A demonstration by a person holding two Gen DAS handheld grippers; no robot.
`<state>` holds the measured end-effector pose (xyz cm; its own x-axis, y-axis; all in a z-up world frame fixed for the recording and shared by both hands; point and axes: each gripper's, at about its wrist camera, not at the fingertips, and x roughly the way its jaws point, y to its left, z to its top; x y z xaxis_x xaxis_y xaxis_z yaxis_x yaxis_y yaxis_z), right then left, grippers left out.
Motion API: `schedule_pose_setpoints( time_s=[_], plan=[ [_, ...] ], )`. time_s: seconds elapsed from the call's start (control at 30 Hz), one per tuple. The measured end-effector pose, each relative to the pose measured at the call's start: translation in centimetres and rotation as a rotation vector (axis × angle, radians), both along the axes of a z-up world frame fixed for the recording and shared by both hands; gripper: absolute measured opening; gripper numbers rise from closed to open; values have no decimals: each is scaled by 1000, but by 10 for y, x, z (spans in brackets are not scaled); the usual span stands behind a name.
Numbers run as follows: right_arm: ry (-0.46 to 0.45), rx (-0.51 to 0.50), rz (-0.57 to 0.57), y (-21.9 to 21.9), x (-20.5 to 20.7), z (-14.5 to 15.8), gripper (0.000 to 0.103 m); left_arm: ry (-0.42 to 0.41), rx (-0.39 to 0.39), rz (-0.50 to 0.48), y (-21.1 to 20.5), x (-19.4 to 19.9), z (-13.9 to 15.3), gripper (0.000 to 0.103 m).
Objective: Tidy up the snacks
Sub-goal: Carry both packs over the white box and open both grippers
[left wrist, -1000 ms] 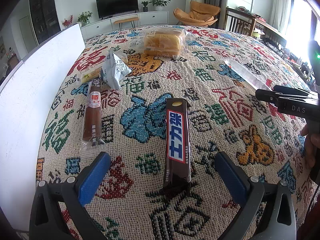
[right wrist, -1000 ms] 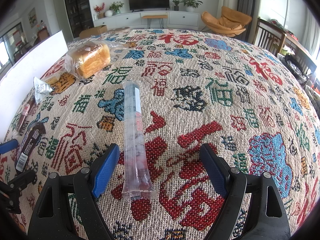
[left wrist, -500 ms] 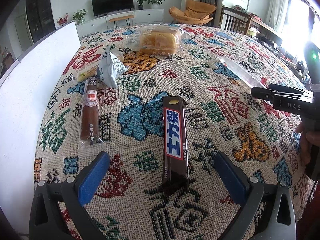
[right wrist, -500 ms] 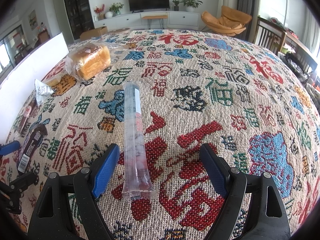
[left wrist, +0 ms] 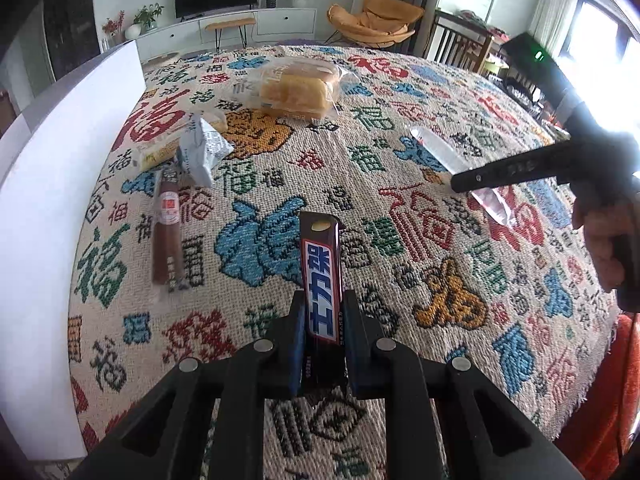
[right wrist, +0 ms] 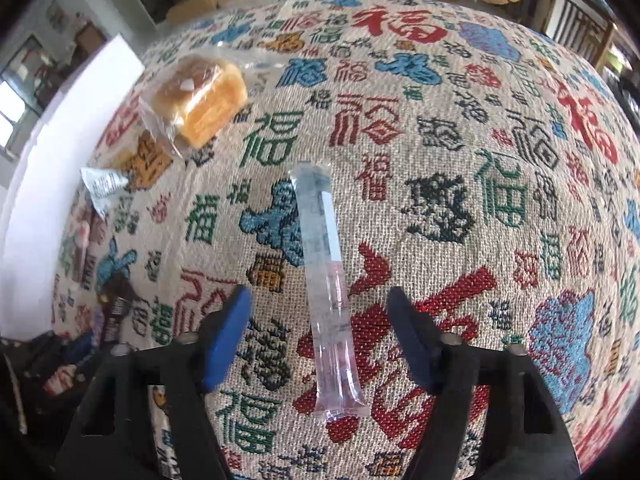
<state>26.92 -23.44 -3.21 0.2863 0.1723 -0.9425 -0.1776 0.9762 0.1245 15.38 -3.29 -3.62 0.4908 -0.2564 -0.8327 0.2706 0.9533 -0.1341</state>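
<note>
The patterned tablecloth (left wrist: pixel 400 208) fills both views and bears all the snacks. At the top centre of the left wrist view lies the bagged bread loaf (left wrist: pixel 296 90); it is judged light, soft and easily crushed, so take it across the loaf body with light pressure. At centre left lie a crumpled silver packet (left wrist: pixel 202 152) and a brown wrapped sausage stick (left wrist: pixel 166 232). The clear tube snack (right wrist: pixel 326 280) runs from frame centre to lower centre in the right wrist view; it is judged light, slick-wrapped and bendable, so grip it at mid-length. The right gripper (right wrist: pixel 320 320) has just been closing, with the tube between its jaws but not yet pressed. The left gripper (left wrist: pixel 322 328), having just closed, clamps the lower end of the dark chocolate bar (left wrist: pixel 320 276) at bottom centre; the bar is judged stiff, light and glossy-wrapped.
</note>
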Motion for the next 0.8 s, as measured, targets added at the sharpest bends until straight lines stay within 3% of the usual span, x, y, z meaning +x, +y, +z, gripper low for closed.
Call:
schedule_pose_setpoints(
  time_s=[0.03,0.1,0.2,0.3,0.5,0.67,0.73,0.8],
  plan=[
    [3,-61,11,6,0,-3,21,-7,-34,7,9,-7,7,16],
    [-1,-85,6,9,-3,0,19,-18,-101,24,26,-20,23,16],
    [-21,-24,-30,7,-15,13,18,-52,-178,49,54,-39,51,16],
    [-49,89,-22,23,-32,45,18,-101,-229,71,87,-56,84,16],
    [-170,333,159,125,-56,148,18,-219,-168,246,197,-61,147,16],
    [-256,517,293,242,-61,205,19,-194,-62,451,292,-46,146,17],
    [-260,582,315,282,-59,205,24,-166,10,511,313,-39,136,25],
    [-267,617,337,316,-56,199,46,-134,62,574,331,-36,122,69]
  ],
)
